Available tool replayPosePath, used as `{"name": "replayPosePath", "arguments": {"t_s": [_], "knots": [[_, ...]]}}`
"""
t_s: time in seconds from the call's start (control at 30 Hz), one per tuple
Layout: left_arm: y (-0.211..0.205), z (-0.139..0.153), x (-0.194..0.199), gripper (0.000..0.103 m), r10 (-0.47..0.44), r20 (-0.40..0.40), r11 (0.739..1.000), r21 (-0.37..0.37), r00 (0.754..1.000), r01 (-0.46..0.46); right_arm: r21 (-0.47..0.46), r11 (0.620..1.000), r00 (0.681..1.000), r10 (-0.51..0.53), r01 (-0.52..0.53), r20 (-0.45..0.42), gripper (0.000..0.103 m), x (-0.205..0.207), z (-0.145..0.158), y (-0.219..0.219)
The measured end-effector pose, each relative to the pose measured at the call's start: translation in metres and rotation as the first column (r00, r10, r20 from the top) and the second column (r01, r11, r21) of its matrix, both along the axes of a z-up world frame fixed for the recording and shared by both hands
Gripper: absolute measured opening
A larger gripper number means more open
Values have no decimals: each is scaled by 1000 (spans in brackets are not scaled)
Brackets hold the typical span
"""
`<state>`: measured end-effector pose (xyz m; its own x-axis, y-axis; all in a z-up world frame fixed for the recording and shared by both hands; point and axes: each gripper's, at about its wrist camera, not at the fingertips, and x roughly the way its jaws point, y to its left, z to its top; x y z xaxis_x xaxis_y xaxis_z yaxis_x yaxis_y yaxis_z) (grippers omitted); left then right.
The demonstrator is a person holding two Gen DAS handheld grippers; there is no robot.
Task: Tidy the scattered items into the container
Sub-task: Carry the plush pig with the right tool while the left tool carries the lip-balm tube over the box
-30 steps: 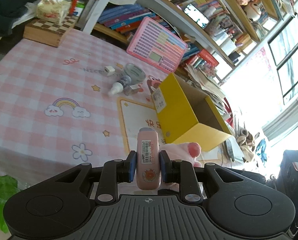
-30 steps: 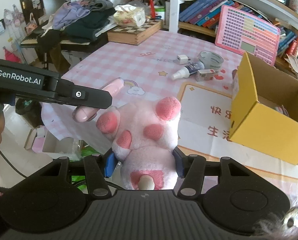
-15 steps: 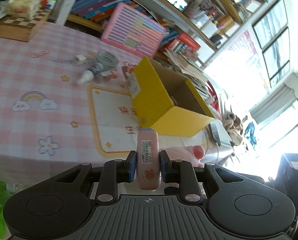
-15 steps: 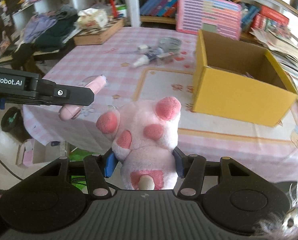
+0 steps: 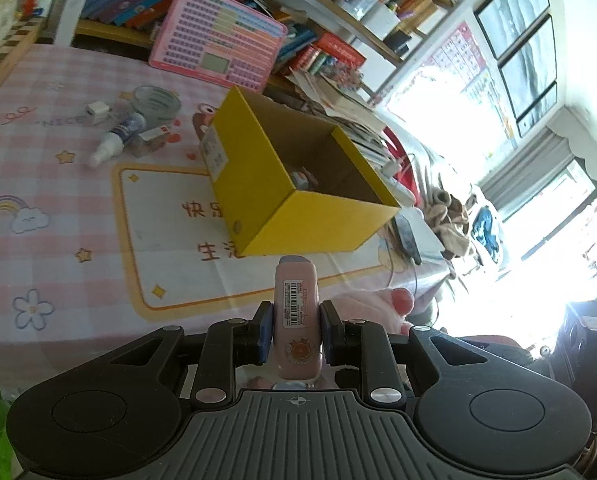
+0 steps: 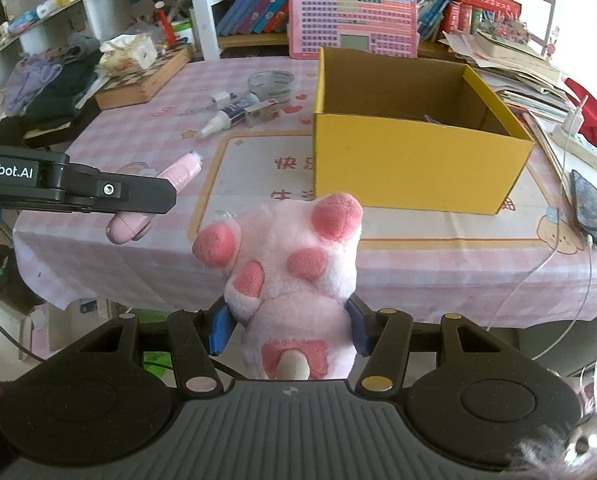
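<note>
Currently, line by line:

Left tool (image 5: 293, 334): clenched on a pink tube (image 5: 297, 316), which stands between the two pads with its barcode label facing the camera and its capped end pointing forward. In the right wrist view the same tool (image 6: 78, 192) comes in from the left, off the near edge of the tabletop, and the tube (image 6: 178, 170) juts out of it at a slant.

Right tool (image 6: 286, 330): clenched on a pink plush toy (image 6: 290, 276), gripped at the body with its darker pink paw pads raised towards the box; it is held off the near edge of the tabletop.

Container: a yellow cardboard box (image 6: 414, 164), open at the top, stands on the tabletop (image 6: 138, 148) towards its right side, partly on the printed cream panel of the pink checked cloth. Something small lies inside it (image 5: 304, 178); what it is cannot be told.

Scattered items: a small white-capped bottle (image 6: 228, 116), a small flat packet (image 6: 260, 114) just beside it, a white plug-like cube (image 6: 220, 98) and a roll of clear tape (image 6: 270, 82) lie together near the far edge, left of the box.

Far left corner: a chequered wooden board (image 6: 146, 80) with a tissue pack (image 6: 128, 54) on it.

Right edge: a dark phone (image 6: 588, 208) on a white cable.

Behind the tabletop: a pink keyboard toy (image 6: 352, 20) leans against the bookshelf.
</note>
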<state>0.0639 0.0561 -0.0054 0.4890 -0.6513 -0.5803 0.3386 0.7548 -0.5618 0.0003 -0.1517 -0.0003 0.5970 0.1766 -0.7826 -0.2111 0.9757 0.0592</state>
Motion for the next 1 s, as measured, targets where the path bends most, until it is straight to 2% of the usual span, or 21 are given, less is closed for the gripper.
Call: {"name": "replayPosePath", "arguments": {"t_s": [0.67, 1.0], "knots": [[-62, -1, 28, 23, -133, 4, 991, 8, 991, 133, 4, 991, 991, -131, 131, -17, 53, 10, -2, -56], [-88, 1, 48, 23, -177, 19, 984, 18, 984, 177, -2, 987, 987, -160, 160, -14, 53, 25, -3, -76]]}}
